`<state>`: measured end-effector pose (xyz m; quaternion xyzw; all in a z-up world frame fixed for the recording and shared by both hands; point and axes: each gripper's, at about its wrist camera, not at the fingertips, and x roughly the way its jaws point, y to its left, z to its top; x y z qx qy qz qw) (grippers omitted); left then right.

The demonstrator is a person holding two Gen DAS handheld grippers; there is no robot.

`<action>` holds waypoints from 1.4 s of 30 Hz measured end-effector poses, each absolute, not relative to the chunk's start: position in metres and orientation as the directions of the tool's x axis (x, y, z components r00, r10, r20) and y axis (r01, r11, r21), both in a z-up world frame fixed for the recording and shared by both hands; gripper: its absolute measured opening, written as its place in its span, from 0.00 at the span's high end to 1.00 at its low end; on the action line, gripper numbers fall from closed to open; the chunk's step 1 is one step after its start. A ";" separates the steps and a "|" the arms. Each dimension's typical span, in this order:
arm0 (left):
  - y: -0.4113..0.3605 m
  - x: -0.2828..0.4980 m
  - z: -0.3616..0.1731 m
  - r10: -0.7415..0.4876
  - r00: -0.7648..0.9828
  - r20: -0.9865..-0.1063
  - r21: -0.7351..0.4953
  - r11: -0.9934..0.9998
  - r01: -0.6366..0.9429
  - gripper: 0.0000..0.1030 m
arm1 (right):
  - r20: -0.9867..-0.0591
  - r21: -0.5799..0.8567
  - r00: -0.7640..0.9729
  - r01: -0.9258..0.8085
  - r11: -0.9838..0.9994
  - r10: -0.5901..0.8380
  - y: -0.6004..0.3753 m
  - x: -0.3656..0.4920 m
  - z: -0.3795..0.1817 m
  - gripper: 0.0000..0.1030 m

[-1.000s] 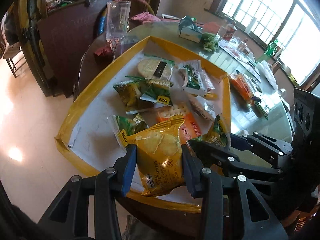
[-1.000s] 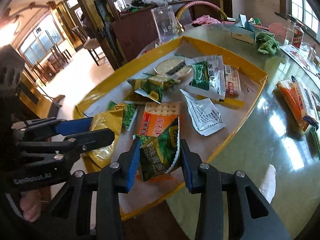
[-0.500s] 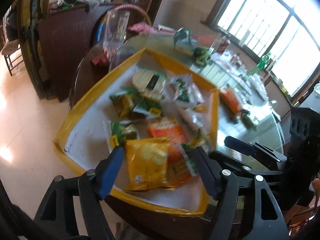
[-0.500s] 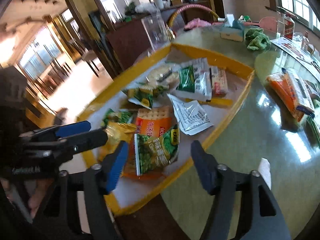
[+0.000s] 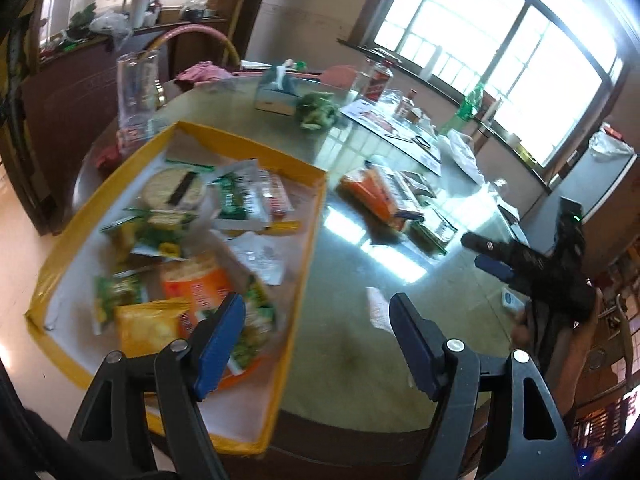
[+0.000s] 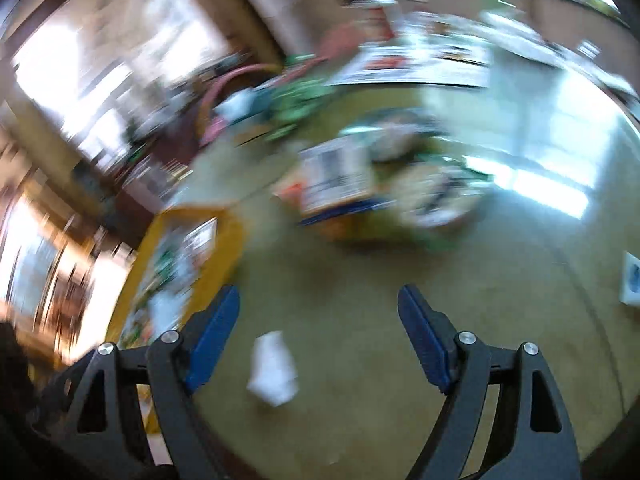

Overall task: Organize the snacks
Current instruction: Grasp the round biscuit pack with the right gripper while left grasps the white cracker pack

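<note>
Yellow chip bag [image 5: 150, 326] now lies released in tray [image 5: 308, 240]; both grippers' fingers spread, empty.

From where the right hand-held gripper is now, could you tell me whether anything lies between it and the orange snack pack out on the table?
Only a small white scrap lies on the table between the open right hand-held gripper and the orange snack pack; the view is blurred.

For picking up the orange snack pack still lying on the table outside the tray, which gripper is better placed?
Probably the right gripper: it is open, empty and points across the table toward the orange snack pack. The left gripper, also open, straddles the tray edge.
</note>
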<state>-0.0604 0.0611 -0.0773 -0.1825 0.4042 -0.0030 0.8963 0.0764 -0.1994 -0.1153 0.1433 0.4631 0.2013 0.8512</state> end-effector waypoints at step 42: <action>-0.042 0.113 -0.098 -0.098 0.525 -0.846 -0.150 0.987 -0.057 0.28 | -0.861 0.081 0.493 -0.119 0.990 0.129 -0.244 0.104 -0.174 0.26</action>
